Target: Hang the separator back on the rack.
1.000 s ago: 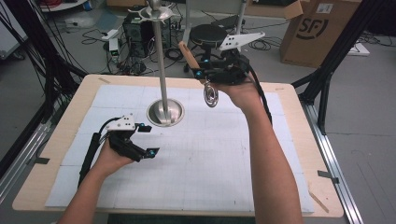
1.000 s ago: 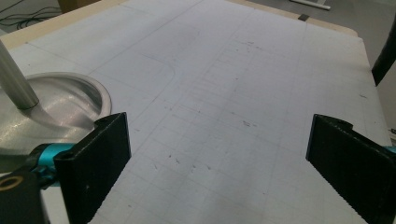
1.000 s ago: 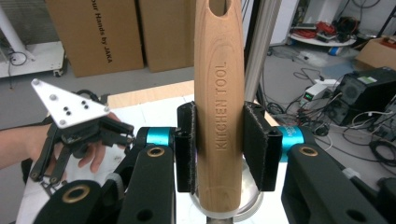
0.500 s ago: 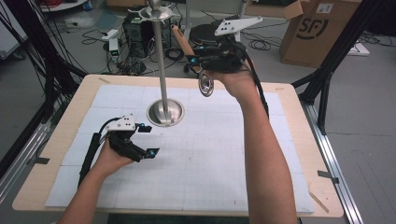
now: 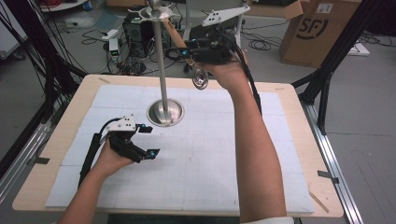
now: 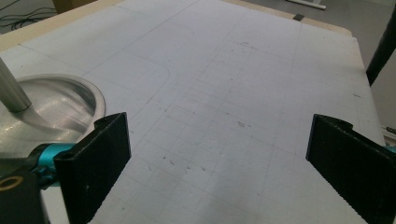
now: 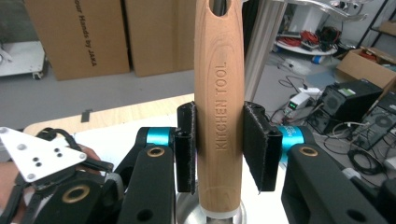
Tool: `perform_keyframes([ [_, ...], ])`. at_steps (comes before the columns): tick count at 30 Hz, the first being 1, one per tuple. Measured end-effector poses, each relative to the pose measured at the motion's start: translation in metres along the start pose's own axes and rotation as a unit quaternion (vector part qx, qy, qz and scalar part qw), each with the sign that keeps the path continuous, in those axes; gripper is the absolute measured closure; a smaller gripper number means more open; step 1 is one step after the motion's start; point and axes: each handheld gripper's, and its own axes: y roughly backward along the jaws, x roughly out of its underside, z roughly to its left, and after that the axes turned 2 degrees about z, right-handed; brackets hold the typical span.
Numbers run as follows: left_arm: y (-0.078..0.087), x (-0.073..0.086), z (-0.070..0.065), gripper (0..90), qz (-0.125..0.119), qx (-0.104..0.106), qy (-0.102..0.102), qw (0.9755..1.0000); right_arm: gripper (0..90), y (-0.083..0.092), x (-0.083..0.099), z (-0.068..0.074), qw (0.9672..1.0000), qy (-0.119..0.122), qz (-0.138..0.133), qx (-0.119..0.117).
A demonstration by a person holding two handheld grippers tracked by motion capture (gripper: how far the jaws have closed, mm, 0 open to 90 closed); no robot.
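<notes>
A metal stand rises from a round base on the white mat, its pole ending in hooks at the top. My right gripper is held high beside the pole, shut on a kitchen utensil. The utensil's wooden handle points up toward the hooks and its shiny metal head hangs below. In the right gripper view the pads clamp the handle, stamped "KITCHEN TOOL". My left gripper rests on the mat near the base, open, with nothing between its pads. The base lies just left of them.
The wooden table carries a gridded white mat. Behind it on the floor are cardboard boxes, cables and a computer case. Black frame legs stand at the table's right corner.
My right gripper has risen and moved left toward the top of the stand, carrying the utensil. The left gripper has stayed put.
</notes>
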Motion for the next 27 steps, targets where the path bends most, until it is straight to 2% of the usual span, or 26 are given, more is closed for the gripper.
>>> perform_keyframes([
  [5, 0.001, 0.0, 0.001, 7.1, -0.001, 0.002, 0.001, 1.0, 67.3, -0.005, -0.002, -0.001, 1.0, 0.005, 0.003, 0.005],
  [8, 0.0, 0.0, 0.0, 7.1, 0.001, 0.002, -0.003, 1.0, 67.3, -0.007, -0.003, -0.001, 0.9997, 0.009, 0.01, 0.018],
  [13, 0.0, 0.0, -0.001, 7.1, 0.002, 0.003, -0.003, 1.0, 67.4, -0.008, -0.002, -0.004, 0.9996, 0.005, 0.013, 0.023],
  [27, 0.0, 0.0, -0.001, 7.1, 0.002, 0.004, -0.002, 1.0, 67.3, -0.019, 0.002, -0.012, 0.9998, -0.008, 0.004, 0.02],
])
